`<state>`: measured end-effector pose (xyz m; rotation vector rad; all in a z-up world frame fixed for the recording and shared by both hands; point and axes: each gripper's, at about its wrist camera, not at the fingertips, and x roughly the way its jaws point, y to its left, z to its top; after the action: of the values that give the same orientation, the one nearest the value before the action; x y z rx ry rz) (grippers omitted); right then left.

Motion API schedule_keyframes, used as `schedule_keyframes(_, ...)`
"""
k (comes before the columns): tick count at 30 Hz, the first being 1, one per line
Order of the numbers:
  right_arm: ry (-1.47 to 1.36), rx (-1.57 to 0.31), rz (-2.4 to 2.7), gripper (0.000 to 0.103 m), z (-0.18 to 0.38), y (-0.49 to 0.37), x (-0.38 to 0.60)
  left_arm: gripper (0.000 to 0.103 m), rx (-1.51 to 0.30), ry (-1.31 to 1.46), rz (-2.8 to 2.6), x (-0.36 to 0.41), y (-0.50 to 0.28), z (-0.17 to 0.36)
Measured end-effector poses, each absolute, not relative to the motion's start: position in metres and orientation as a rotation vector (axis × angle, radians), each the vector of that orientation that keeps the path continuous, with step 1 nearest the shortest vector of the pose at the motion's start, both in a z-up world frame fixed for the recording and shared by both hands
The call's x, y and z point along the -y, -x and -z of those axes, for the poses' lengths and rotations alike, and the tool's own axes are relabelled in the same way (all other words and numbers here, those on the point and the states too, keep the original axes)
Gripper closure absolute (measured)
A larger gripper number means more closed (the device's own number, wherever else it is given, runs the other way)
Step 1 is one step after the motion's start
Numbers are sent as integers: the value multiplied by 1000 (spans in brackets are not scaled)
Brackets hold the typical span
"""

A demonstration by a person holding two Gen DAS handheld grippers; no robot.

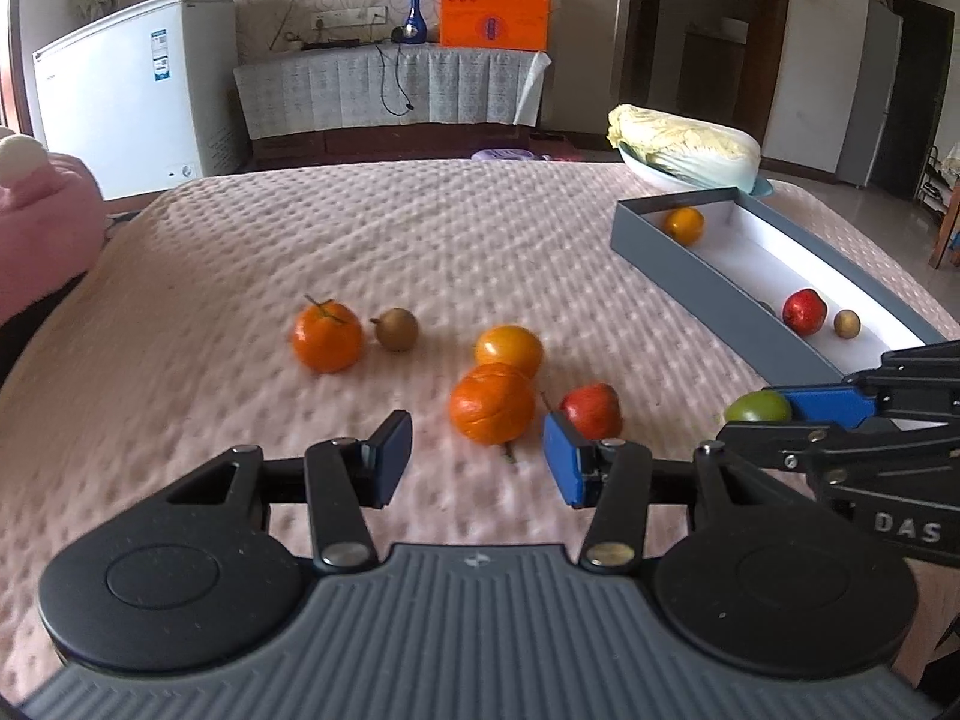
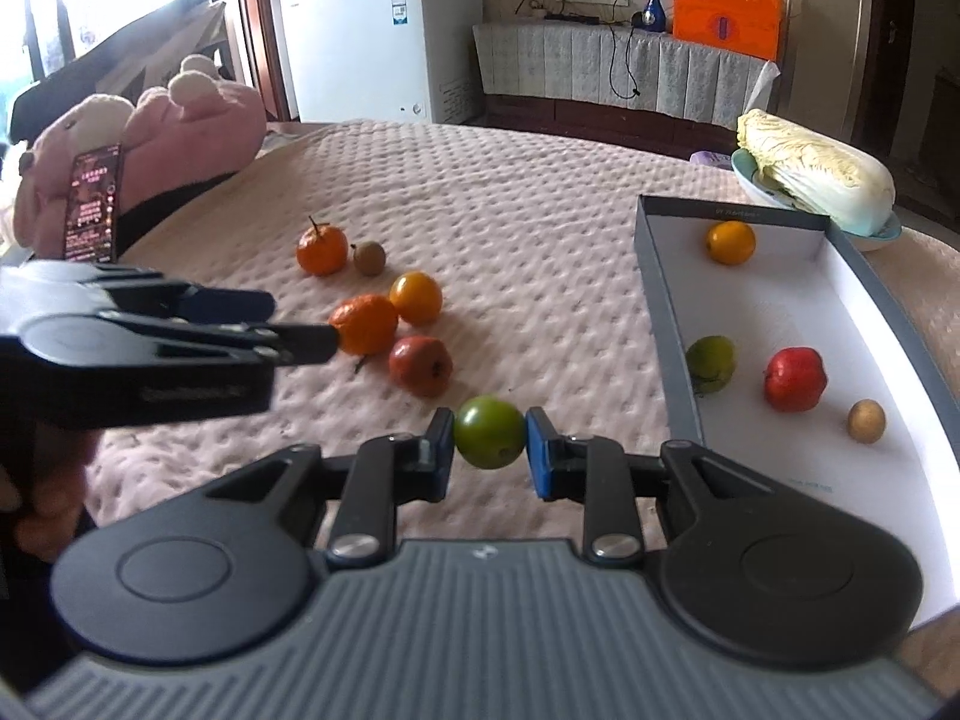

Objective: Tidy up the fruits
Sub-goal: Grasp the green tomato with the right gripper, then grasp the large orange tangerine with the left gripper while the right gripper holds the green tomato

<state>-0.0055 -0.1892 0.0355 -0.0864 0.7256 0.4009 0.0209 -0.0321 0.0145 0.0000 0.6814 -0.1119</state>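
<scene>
My right gripper (image 2: 489, 447) is shut on a green fruit (image 2: 489, 432), held just above the pink bedspread left of the grey box (image 2: 669, 324). The box holds an orange (image 2: 730, 242), a green fruit (image 2: 711, 363), a red fruit (image 2: 795, 378) and a small brown fruit (image 2: 866, 420). My left gripper (image 1: 477, 459) is open and empty, just in front of an orange (image 1: 492, 403). Near it lie a yellow-orange fruit (image 1: 509, 349), a red fruit (image 1: 591, 411), a stemmed orange (image 1: 327, 336) and a brown fruit (image 1: 396, 329). The right gripper shows in the left wrist view (image 1: 762, 411).
A cabbage in a bowl (image 2: 816, 180) sits behind the box. A pink plush toy (image 2: 150, 132) and a phone (image 2: 93, 210) lie at the bed's left edge. A white freezer (image 2: 372, 30) and a covered sideboard (image 2: 600, 69) stand beyond the bed.
</scene>
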Motion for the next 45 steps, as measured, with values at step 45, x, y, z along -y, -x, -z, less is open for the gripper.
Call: schedule_keyframes(45,67,-718,-410,75,-39,1,194,50,-619,91,123,45,-64,0)
